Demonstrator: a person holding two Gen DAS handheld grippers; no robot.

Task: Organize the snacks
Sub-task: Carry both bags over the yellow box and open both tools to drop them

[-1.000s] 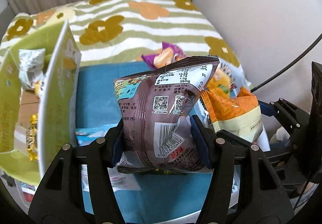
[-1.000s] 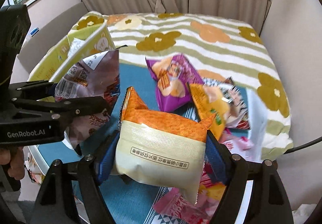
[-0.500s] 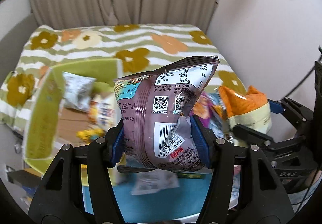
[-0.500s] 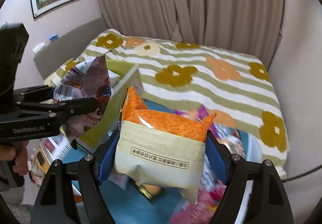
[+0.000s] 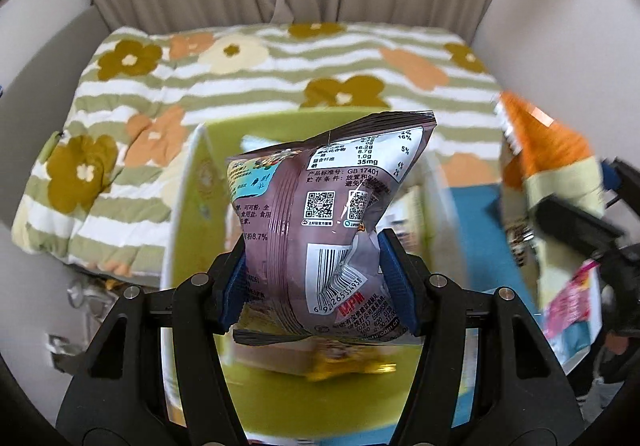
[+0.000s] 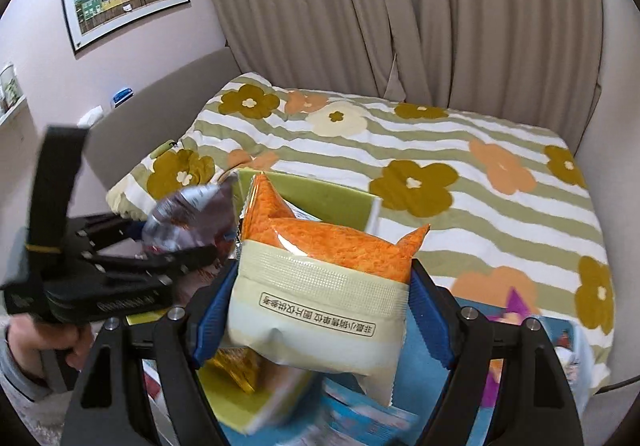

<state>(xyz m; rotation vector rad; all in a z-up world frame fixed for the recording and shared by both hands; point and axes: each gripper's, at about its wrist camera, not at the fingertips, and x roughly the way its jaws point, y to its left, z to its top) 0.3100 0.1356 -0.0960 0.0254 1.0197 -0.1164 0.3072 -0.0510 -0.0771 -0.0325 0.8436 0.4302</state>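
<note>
The green box [image 5: 280, 386] lies directly below and ahead of the left claw [image 5: 316, 286], clamped on the upright brown bag [image 5: 320, 213], while the right claw [image 6: 320, 322], gripping the orange bag [image 6: 320, 286], sits over its right edge, slightly farther.

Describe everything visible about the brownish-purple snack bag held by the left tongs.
The brownish-purple snack bag is a glossy, crinkled foil-plastic pouch, sealed and puffed. Its back faces the camera: white nutrition panel, two QR codes, barcode, red lettering. It stands roughly upright, top seal tilted right, pinched low on both sides by the blue pads of the left tongs. It hangs above the open green box. The right wrist view shows it only blurred, left of the orange-and-cream bag.
</note>
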